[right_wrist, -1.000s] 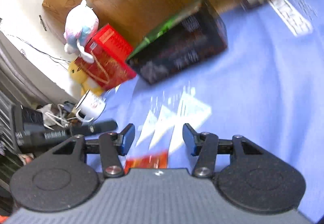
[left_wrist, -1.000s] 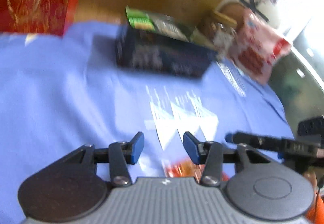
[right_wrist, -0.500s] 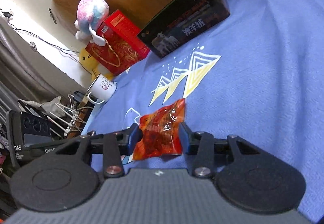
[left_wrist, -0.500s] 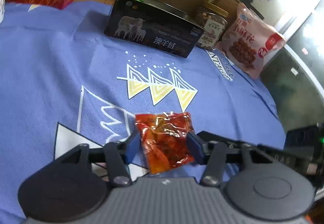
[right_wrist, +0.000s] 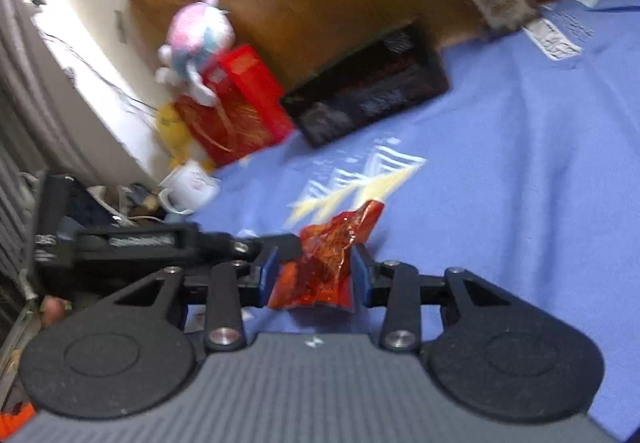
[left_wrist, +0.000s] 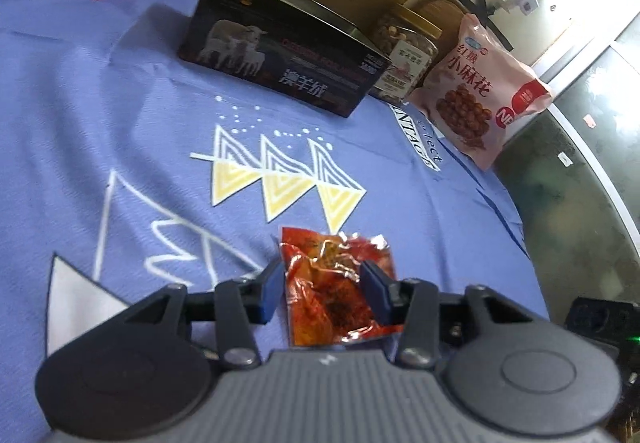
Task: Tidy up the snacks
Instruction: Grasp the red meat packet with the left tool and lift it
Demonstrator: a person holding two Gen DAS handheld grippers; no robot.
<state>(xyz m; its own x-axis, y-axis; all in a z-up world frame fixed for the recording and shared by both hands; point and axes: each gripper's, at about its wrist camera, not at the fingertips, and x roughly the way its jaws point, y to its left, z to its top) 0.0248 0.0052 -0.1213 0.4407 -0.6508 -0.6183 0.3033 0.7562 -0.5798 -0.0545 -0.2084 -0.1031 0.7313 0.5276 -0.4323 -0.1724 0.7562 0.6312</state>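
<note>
Tilting down toward the blue cloth [left_wrist: 120, 91], both grippers met at one red packet [left_wrist: 336, 283]. The left gripper [left_wrist: 322, 289] clenched it, pads against its sides; the right gripper [right_wrist: 314, 275], having just closed, pinched it too, crumpling it upward. At twelve o'clock a black box [left_wrist: 280, 55] read "澳羊绒"; at two, a pink bag [left_wrist: 476, 95] read "小麻花". Bare cloth lay between.

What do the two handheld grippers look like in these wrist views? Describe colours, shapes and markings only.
The left gripper and the right gripper look alike: a grey ribbed body with a small white mark at its front edge, two round black discs at the sides, black linkage arms with silver rivets, and blue pads on the fingers. No sleeve or hand shows.
</note>
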